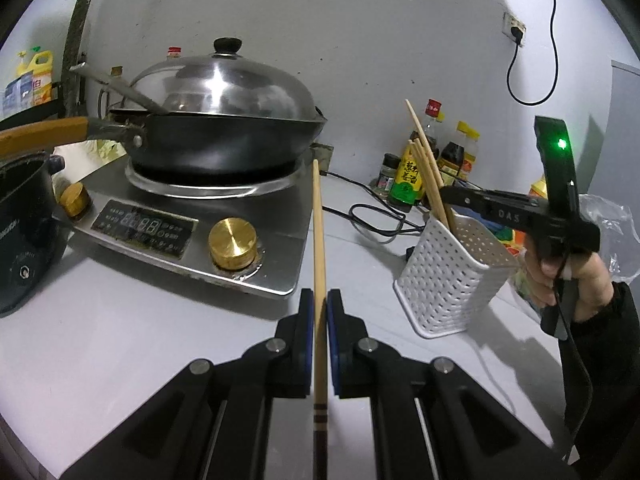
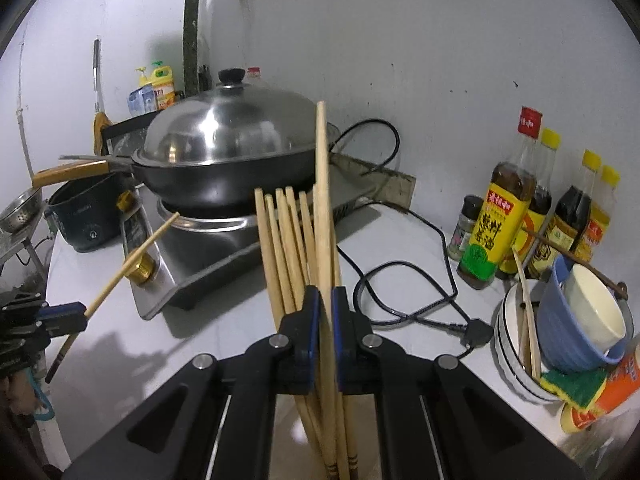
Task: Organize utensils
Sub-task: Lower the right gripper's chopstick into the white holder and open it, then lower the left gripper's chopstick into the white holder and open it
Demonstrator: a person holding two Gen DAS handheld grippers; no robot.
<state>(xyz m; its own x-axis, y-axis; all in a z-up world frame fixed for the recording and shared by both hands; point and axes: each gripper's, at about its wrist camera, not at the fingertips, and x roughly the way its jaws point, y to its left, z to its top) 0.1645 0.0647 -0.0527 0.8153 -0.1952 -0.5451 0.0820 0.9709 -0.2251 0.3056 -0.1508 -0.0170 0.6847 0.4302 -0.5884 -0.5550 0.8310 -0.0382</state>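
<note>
A single wooden chopstick [image 1: 319, 240] is clamped between the closed fingers of the left gripper [image 1: 319, 300], held above the white worktop [image 1: 120, 340] in front of the induction cooker [image 1: 192, 216] with the lidded wok [image 1: 224, 120]. Another chopstick [image 2: 323, 208] is pinched by the shut fingers of the right gripper [image 2: 326, 300], among the bundle of chopsticks [image 2: 284, 240]. That bundle is seen standing in the white perforated holder [image 1: 452, 280], near the sauce bottles [image 1: 412, 176].

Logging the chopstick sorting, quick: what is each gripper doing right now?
Left gripper: closed on one chopstick.
Right gripper: closed on one chopstick, above the white holder.
</note>
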